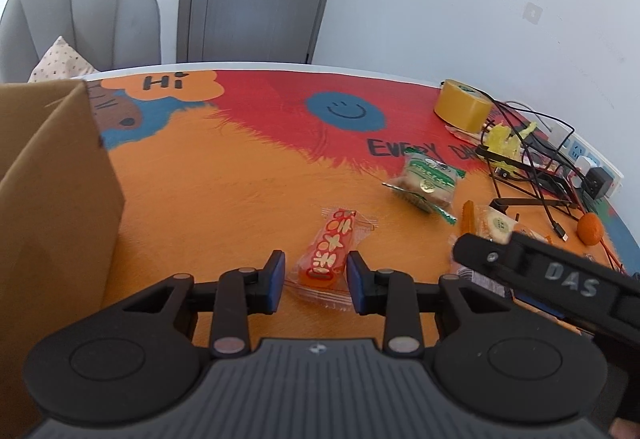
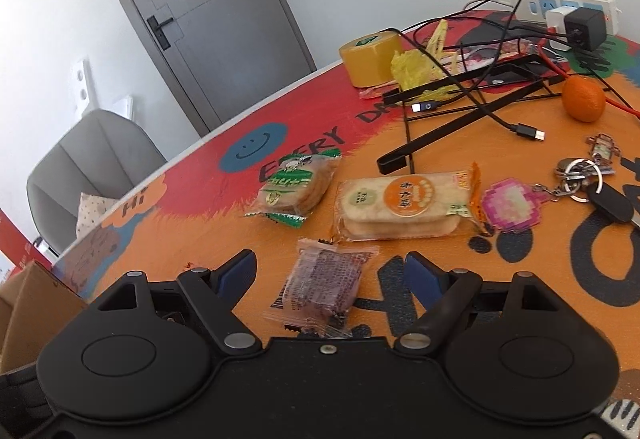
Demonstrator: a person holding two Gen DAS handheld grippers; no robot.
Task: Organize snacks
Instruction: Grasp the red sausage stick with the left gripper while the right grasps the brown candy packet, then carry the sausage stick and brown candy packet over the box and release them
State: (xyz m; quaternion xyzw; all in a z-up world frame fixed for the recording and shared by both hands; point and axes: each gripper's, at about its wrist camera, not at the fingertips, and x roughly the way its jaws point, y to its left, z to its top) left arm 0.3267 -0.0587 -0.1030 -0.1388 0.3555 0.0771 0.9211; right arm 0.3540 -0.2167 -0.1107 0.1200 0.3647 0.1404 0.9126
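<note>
A red-and-orange snack packet (image 1: 328,247) lies on the colourful table mat (image 1: 224,191). My left gripper (image 1: 316,275) is shut on its near end, a blue pad against each side. In the right wrist view a purple clear-wrapped snack (image 2: 324,283) lies between the wide-open fingers of my right gripper (image 2: 330,271), and neither pad touches it. Beyond it are a green cracker packet (image 2: 296,183) and an orange rice-cracker pack (image 2: 404,203). A cardboard box (image 1: 52,199) stands at the left.
At the back right sit a yellow tape roll (image 2: 370,57), tangled black cables (image 2: 480,91), a power strip (image 2: 568,5), an orange fruit (image 2: 584,99) and keys with charms (image 2: 580,179). A grey chair (image 1: 80,19) stands behind the table.
</note>
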